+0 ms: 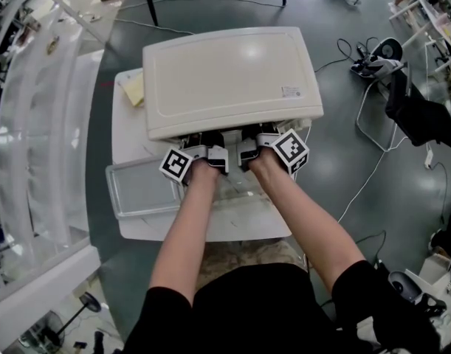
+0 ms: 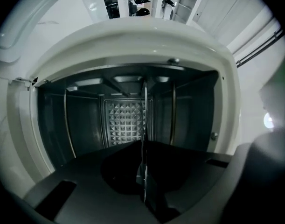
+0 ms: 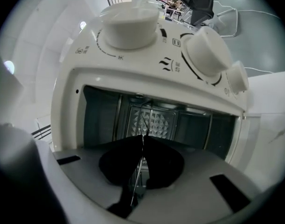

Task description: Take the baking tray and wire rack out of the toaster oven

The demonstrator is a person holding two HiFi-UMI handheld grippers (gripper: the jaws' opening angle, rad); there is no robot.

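Observation:
A white toaster oven [image 1: 232, 80] stands on a small white table, with its glass door [image 1: 140, 190] folded down toward me. Both grippers reach level into its mouth side by side, their tips hidden under the oven's top edge in the head view. My left gripper [image 2: 143, 171] is shut on a thin metal edge, seemingly the wire rack [image 2: 144, 120], seen edge-on in the dark cavity. My right gripper [image 3: 141, 164] is shut on the same rack [image 3: 148, 122], just below the control knobs [image 3: 205, 55]. I cannot make out a baking tray apart from the rack.
Heating rods [image 2: 65, 125] run along the cavity walls, and the back wall is studded. A yellow note [image 1: 134, 91] lies on the table [image 1: 125, 135] left of the oven. A clear plastic partition [image 1: 33, 124] stands at the left; cables [image 1: 373, 161] trail over the floor at the right.

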